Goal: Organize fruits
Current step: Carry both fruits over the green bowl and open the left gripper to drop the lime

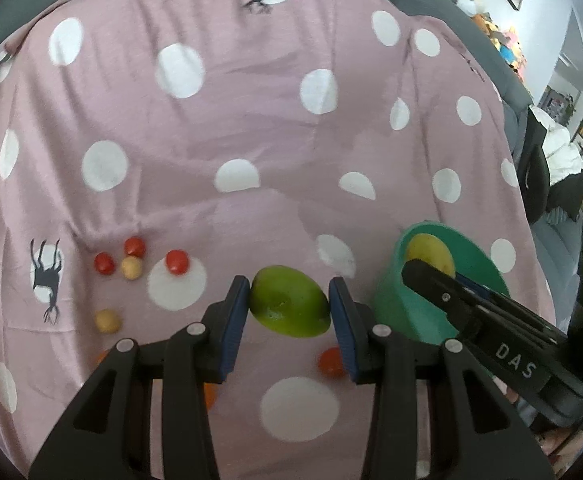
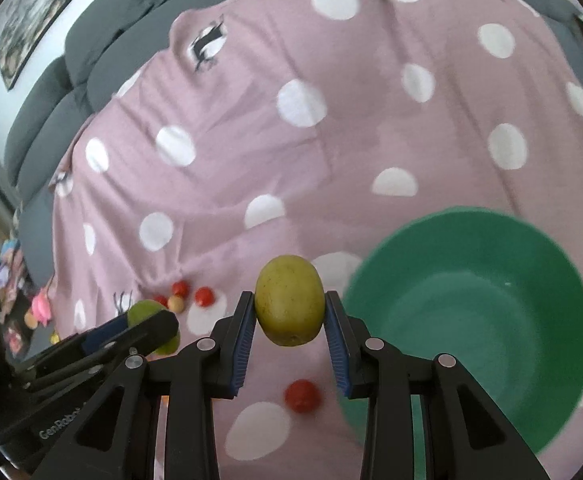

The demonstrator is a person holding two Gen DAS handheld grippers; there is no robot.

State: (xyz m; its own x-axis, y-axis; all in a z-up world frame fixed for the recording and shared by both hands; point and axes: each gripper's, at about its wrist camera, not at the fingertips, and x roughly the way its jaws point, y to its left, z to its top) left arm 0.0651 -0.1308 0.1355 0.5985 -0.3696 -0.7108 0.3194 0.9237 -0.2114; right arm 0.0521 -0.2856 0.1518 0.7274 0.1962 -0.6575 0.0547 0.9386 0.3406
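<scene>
My left gripper (image 1: 289, 302) is shut on a green lime-like fruit (image 1: 289, 302) and holds it above the pink dotted cloth (image 1: 227, 120). My right gripper (image 2: 290, 304) is shut on a yellow-green fruit (image 2: 290, 300), held just left of the green bowl (image 2: 471, 320). The bowl's inside shows no fruit in the right wrist view. In the left wrist view the bowl (image 1: 403, 304) stands at the right, with the right gripper (image 1: 431, 276) and its yellow fruit (image 1: 429, 254) over it. Small red tomatoes (image 1: 177, 262) and pale round fruits (image 1: 132, 268) lie on the cloth to the left.
A red tomato (image 2: 302, 396) lies on the cloth under my right gripper; it also shows in the left wrist view (image 1: 330, 362). Another pale fruit (image 1: 108, 321) lies at the lower left. A grey quilt (image 2: 91, 60) borders the cloth at the back.
</scene>
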